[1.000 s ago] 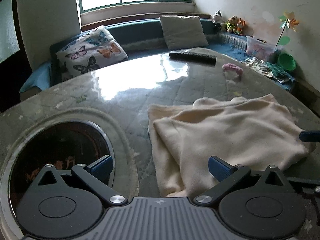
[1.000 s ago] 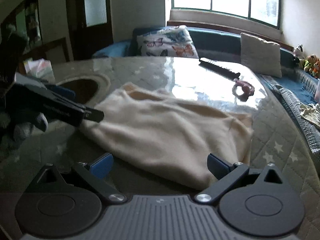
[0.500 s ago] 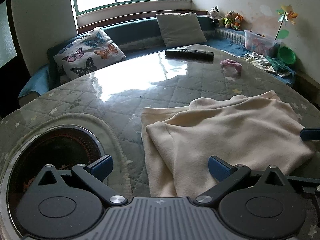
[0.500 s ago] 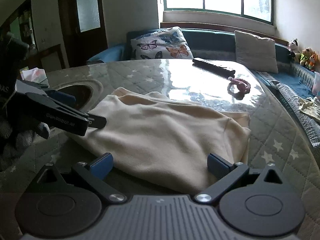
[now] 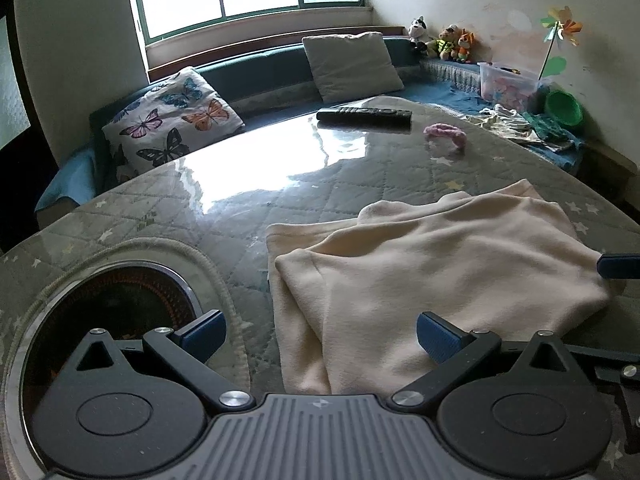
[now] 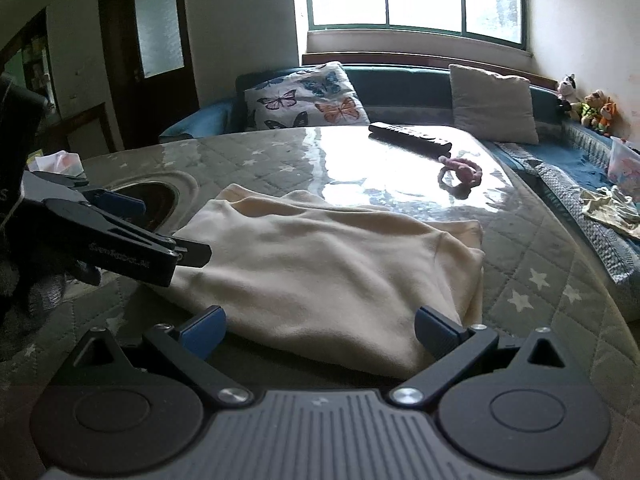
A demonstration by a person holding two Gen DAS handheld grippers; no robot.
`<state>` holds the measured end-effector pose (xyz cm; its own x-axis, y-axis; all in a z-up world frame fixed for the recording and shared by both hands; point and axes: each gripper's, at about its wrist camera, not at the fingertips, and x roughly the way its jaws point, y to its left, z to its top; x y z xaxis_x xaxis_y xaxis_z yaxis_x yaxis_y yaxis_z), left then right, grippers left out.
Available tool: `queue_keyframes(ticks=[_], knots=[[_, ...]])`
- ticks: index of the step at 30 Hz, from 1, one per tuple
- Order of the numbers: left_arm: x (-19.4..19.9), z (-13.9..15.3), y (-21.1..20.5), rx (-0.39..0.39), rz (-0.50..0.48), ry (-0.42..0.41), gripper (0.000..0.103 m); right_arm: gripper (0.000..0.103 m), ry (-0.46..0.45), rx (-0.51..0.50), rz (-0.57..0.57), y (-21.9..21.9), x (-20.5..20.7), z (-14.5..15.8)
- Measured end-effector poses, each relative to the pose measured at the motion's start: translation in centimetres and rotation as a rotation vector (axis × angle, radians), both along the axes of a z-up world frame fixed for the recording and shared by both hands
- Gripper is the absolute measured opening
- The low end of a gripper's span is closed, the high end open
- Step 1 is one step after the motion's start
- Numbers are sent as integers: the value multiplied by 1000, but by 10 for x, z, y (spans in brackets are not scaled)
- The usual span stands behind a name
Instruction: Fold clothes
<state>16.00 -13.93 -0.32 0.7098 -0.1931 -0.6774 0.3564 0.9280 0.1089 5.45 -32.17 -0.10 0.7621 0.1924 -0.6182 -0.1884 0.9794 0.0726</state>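
The left gripper hangs with its blue pads spread wide over the near edge of a cream garment, folded on a quilted, glossy table. A blue tip, probably the right gripper, touches the garment's right edge. Beyond lie a black remote and a pink ring-shaped thing. A round dark inset sits at left.

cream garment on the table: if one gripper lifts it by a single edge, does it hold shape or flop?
Likely flops: the cream garment lies in soft folded layers with rounded edges, so they would probably slide apart and hang. It looks fleecy and probably light. The table is glossy, so a push may slide the whole pile.
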Motion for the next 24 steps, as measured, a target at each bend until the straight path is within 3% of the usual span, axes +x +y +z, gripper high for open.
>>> queue_keyframes(ticks=[24], knots=[[-26,8,1,2,-12,-31,103,102,5,13,-71,-6,-15,-2]])
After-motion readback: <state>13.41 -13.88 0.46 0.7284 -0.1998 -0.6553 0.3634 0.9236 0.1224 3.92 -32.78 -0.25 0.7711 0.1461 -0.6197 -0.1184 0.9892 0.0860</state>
